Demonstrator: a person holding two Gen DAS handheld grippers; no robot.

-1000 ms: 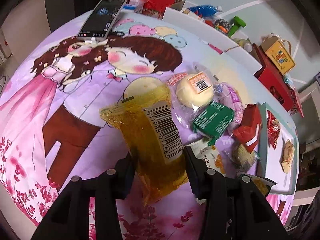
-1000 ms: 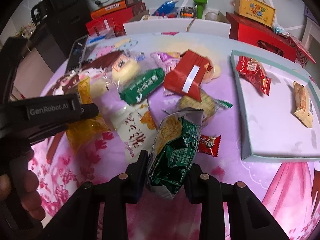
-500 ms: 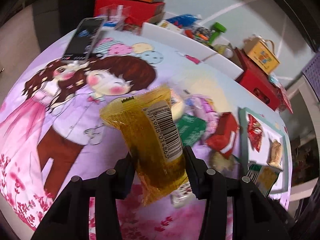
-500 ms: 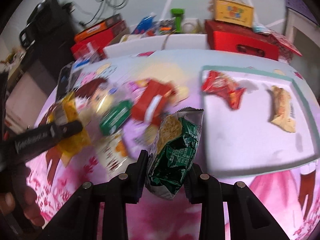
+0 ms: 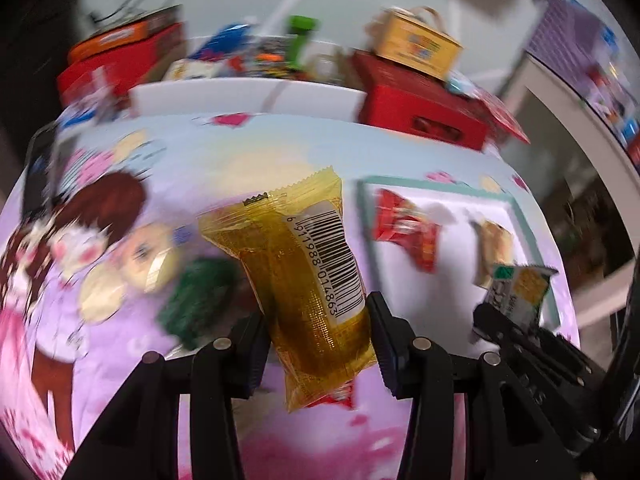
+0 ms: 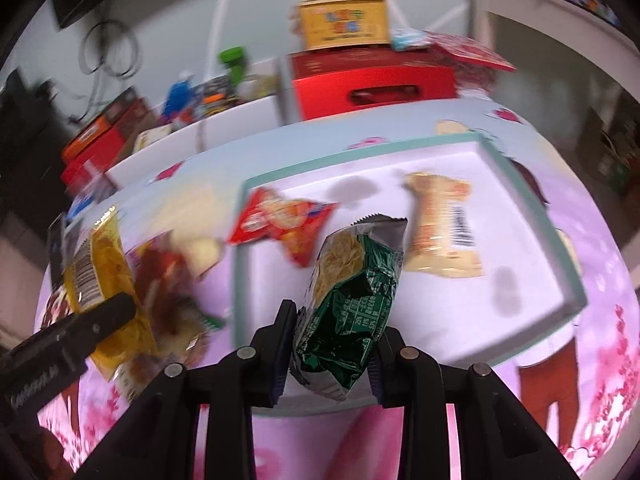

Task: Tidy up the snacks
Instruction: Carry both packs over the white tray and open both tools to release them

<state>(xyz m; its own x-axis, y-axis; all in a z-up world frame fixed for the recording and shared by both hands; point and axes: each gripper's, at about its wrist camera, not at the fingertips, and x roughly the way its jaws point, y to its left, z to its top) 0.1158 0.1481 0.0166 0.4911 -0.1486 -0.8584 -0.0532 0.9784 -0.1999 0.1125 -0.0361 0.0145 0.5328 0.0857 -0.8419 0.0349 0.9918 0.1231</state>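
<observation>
Both tongs are carrying a snack right now. The left tongs point(image 5: 316, 354) are clamping a yellow packet point(image 5: 304, 280) with a barcode, holding it up above the worktop point(image 5: 224, 160) near the tray's left rim. The right tongs point(image 6: 332, 354) are squeezing a green packet point(image 6: 352, 304), hanging over the near edge of the tray point(image 6: 240, 280). Inside the tray a red packet point(image 6: 284, 224) and a beige packet point(image 6: 442, 232) are already lying apart from each other. More snacks are sitting in a blurry pile on the worktop left of the tray. Looks like the drop-off step: I'd guess each packet needs lowering onto a bare spot in the tray, then releasing.
</observation>
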